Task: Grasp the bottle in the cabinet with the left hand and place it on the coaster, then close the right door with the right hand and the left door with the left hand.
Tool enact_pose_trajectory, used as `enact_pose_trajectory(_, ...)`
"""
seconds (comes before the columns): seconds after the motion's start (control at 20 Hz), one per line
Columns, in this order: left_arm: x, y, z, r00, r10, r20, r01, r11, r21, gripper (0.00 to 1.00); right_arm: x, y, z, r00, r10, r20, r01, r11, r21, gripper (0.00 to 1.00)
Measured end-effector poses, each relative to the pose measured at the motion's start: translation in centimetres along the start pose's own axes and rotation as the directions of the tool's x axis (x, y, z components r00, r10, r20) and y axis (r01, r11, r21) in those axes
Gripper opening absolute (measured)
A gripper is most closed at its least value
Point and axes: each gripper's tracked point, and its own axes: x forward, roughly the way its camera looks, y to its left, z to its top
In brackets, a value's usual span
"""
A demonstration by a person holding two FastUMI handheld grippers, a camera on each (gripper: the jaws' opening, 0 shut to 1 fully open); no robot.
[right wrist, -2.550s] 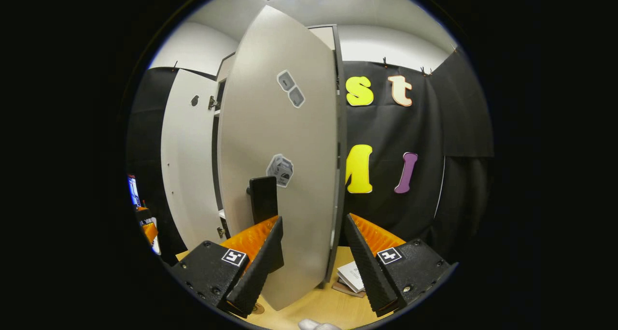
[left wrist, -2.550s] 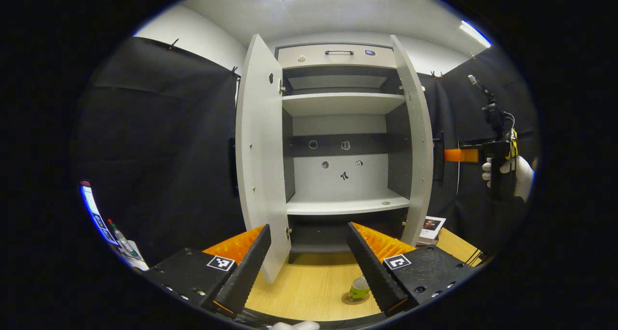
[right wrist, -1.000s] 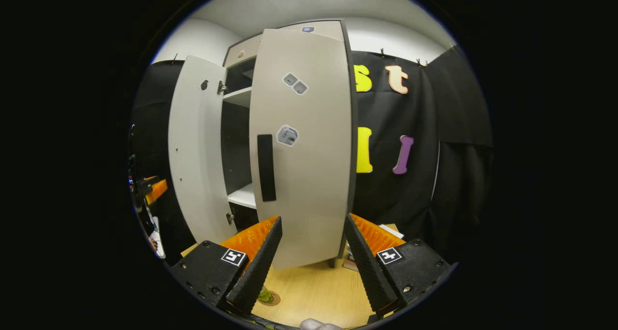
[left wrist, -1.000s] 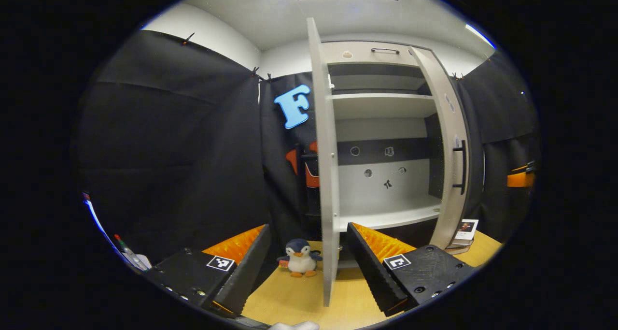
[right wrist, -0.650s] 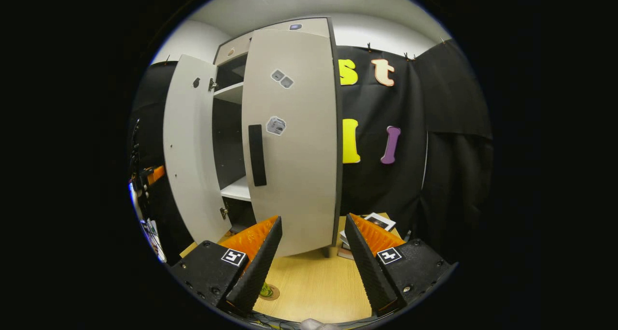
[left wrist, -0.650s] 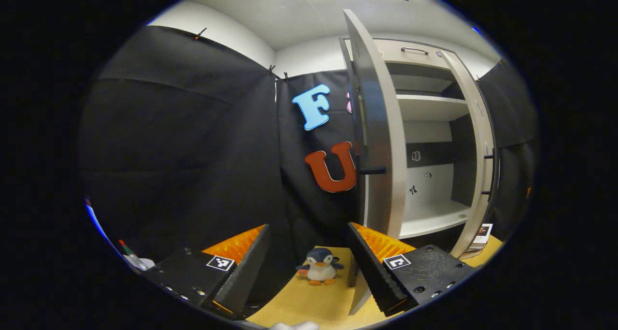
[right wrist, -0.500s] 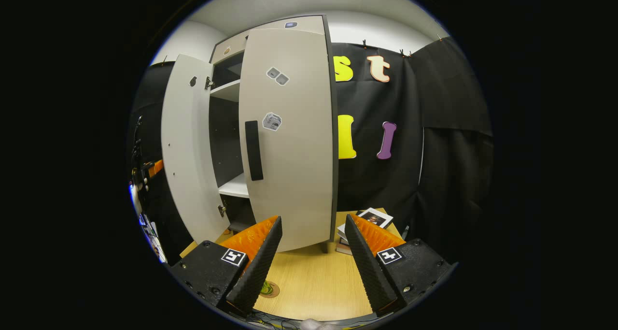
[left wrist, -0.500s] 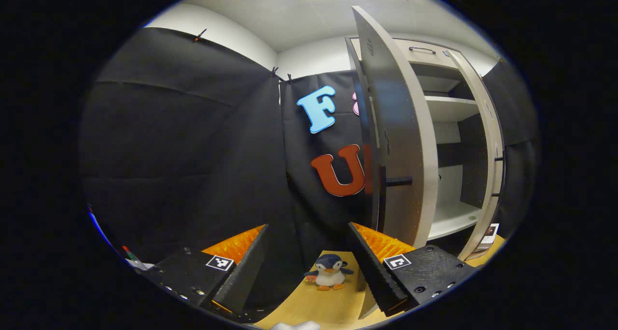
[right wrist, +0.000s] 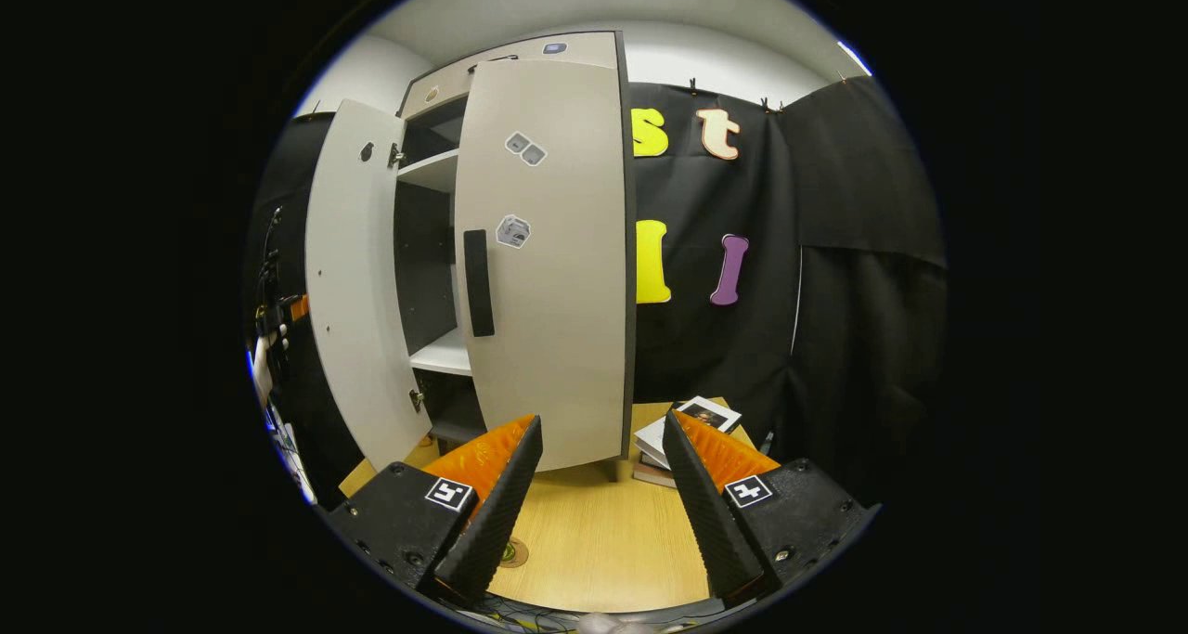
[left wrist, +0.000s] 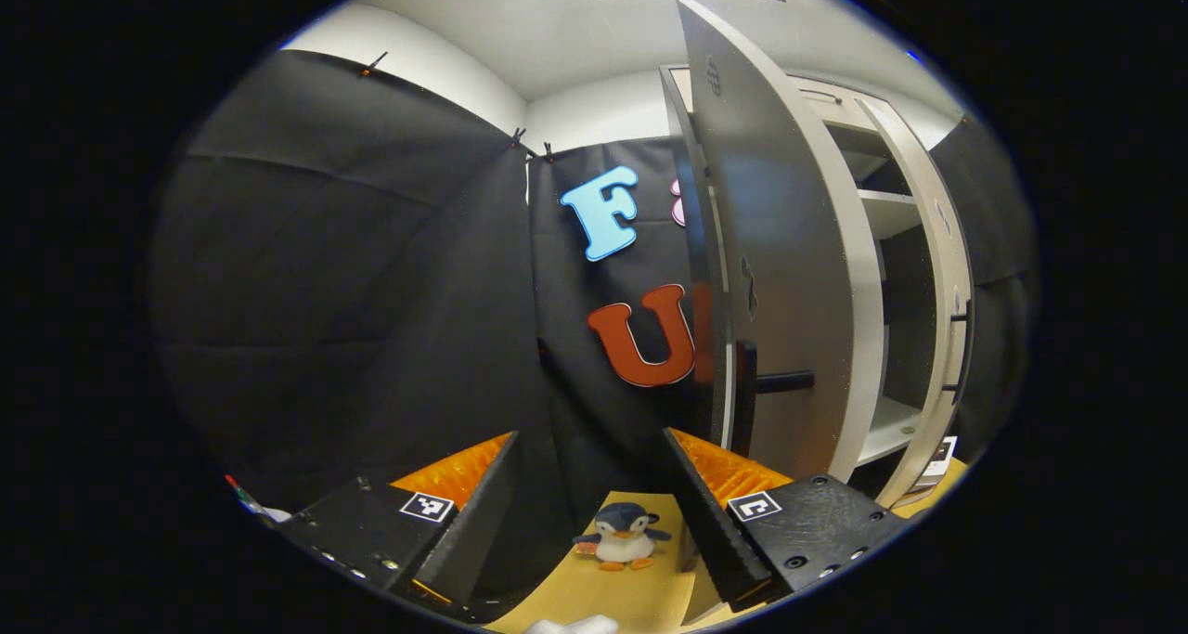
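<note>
From your right gripper view, the cabinet stands at the back of the table, against the cloth wall. Its right door sits nearly shut in front of the shelves, while the left door swings out to the left. A stack of books lies on the table just right of the cabinet. The coaster sits near the table's front edge. In your left gripper view, a toy penguin stands on the table left of the left door.
</note>
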Motion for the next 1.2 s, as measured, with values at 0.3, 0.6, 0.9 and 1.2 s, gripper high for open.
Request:
enact_pose_trajectory(0.3, -0.8, -1.9, 0.2, 1.0, -0.02, 0.009, 0.02, 1.0, 0.021, 0.9, 0.4, -0.3, 0.7, 1.0, 0.027, 0.009, -0.027, 1.0, -0.009, 0.81)
enact_pose_trajectory(0.6, -1.8, -7.0, 0.4, 0.995, -0.095, 0.012, 0.095, 0.995, 0.013, 0.9, 0.7, -1.3, 1.1, 0.999, 0.042, 0.012, -0.042, 0.999, -0.015, 0.81)
enact_pose_trajectory(0.9, -1.7, -12.8, 0.3, 0.981, -0.195, 0.006, 0.195, 0.981, -0.01, 0.9, 0.4, -2.3, 0.9, 0.999, 0.035, 0.004, -0.035, 0.999, -0.021, 0.81)
enact_pose_trajectory(1.2, -0.7, -18.5, -0.8, 0.961, -0.275, -0.025, 0.275, 0.961, 0.024, 0.96, -0.4, -3.5, 1.0, 1.0, 0.004, 0.009, -0.003, 1.0, -0.021, 0.81)
